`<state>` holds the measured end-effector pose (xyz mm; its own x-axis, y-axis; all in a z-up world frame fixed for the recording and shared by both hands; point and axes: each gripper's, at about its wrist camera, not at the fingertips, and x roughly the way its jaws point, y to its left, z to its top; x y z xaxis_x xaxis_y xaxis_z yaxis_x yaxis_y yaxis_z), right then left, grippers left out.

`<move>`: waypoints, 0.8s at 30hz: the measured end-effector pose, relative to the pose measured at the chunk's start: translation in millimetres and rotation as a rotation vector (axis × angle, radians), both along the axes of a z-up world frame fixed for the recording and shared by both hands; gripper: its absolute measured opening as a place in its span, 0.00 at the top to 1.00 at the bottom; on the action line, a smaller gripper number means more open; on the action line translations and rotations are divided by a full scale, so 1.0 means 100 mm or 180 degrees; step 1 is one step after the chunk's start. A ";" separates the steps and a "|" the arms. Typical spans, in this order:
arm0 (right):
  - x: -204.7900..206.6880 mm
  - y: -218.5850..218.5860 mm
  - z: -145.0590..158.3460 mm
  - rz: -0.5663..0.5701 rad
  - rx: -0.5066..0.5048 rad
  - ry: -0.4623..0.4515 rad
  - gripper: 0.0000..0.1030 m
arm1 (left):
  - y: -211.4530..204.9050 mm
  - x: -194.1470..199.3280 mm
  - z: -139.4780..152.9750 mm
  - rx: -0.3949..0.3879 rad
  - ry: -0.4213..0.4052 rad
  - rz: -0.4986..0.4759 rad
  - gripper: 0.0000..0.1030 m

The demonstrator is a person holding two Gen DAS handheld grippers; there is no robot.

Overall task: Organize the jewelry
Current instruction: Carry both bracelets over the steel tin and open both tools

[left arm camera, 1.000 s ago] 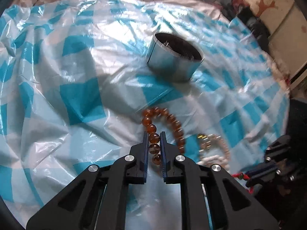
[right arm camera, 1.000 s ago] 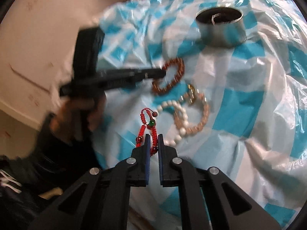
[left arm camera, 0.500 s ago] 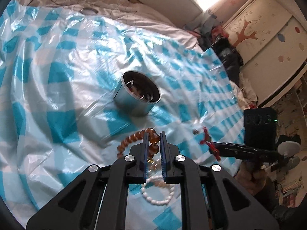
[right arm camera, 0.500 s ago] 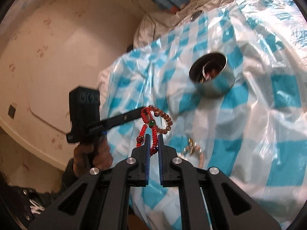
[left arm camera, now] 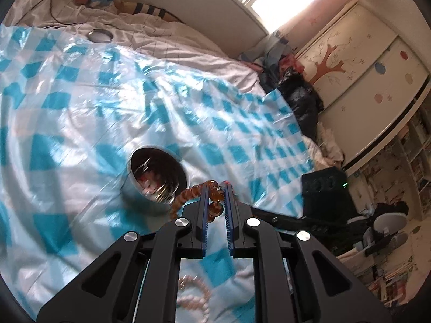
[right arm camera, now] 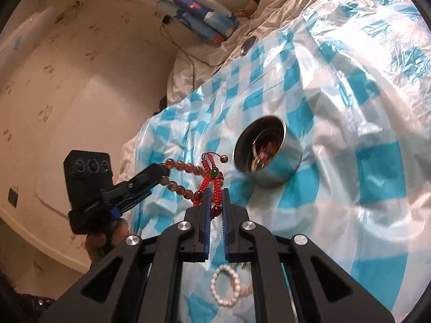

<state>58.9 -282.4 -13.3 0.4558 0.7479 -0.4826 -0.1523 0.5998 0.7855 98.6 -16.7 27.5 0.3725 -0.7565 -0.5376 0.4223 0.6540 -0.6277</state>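
Note:
My left gripper [left arm camera: 216,191] is shut on an amber bead bracelet [left arm camera: 188,196] and holds it in the air just right of a round metal tin [left arm camera: 157,173] with jewelry inside. My right gripper [right arm camera: 215,195] is shut on a red cord bracelet [right arm camera: 208,173] with a green bead, lifted just left of the same tin [right arm camera: 269,150]. The left gripper [right arm camera: 161,173] and its amber bracelet [right arm camera: 183,165] also show in the right wrist view. A white pearl bracelet [right arm camera: 225,285] lies on the sheet below, also seen in the left wrist view [left arm camera: 195,294].
A blue and white checked plastic sheet [left arm camera: 80,107] covers the bed. A small metal lid [left arm camera: 99,35] lies on the white bedding at the far edge. A wardrobe [left arm camera: 363,62] and clutter stand to the right of the bed.
Both grippers have risen higher above the sheet with their bracelets and come nearer the tin. The amber and red bracelets now hang close together.

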 end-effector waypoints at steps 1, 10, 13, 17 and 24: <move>0.03 0.00 -0.01 -0.0015 0.0006 -0.0002 0.92 | -0.03 0.04 0.02 -0.0078 -0.0008 -0.0007 0.90; 0.30 0.07 -0.15 -0.0232 -0.0212 0.0039 0.92 | -0.32 0.51 -0.36 -0.0057 0.0107 0.0106 0.90; 0.40 0.11 -0.19 -0.0264 -0.0312 0.0051 0.92 | -0.28 0.75 -0.70 0.0332 0.0427 0.0361 0.90; 0.54 0.24 -0.24 -0.0219 -0.0448 0.0060 0.92 | -0.19 0.77 -0.66 0.0467 0.0371 0.0411 0.90; 0.57 0.46 -0.29 -0.0231 -0.0999 0.0075 0.66 | 0.04 0.68 -0.38 0.0420 0.0262 0.0532 0.80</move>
